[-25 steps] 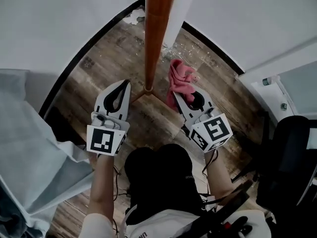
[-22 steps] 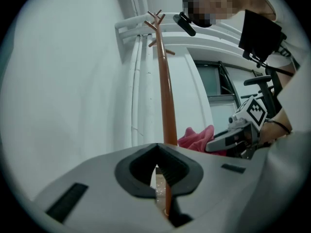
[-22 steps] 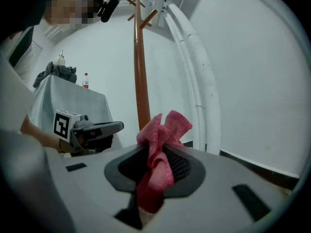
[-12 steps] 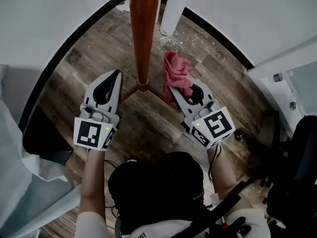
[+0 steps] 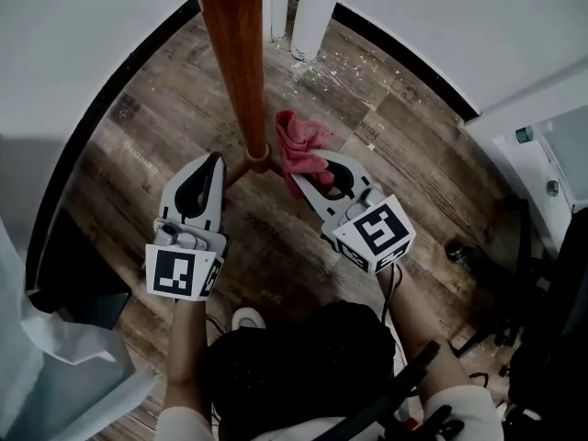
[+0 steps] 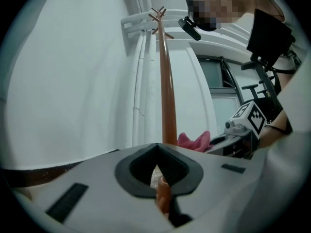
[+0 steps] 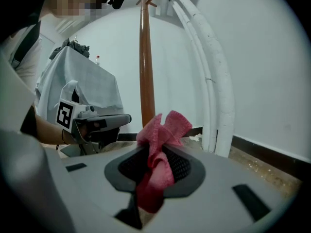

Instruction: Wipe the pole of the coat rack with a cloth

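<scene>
The coat rack's brown wooden pole (image 5: 234, 53) rises from its foot (image 5: 258, 157) on the wood floor. My right gripper (image 5: 301, 180) is shut on a crumpled pink cloth (image 5: 296, 145), which sits just right of the pole's foot, close to it. In the right gripper view the cloth (image 7: 163, 127) bunches out of the shut jaws (image 7: 158, 152), with the pole (image 7: 146, 67) standing behind. My left gripper (image 5: 214, 160) is shut and holds nothing, its tip just left of the foot. In the left gripper view the pole (image 6: 167, 91) runs up above the jaws (image 6: 156, 147).
White pipes (image 5: 312, 7) run up the wall corner behind the pole, with a black skirting and plaster crumbs on the floor. A grey-covered piece of furniture (image 5: 55, 375) stands at the left, a black chair (image 5: 551, 338) at the right. A person's legs fill the bottom.
The right gripper has carried the cloth leftwards, nearer the pole's foot. The left gripper stays shut beside the foot. The head camera has shifted.
</scene>
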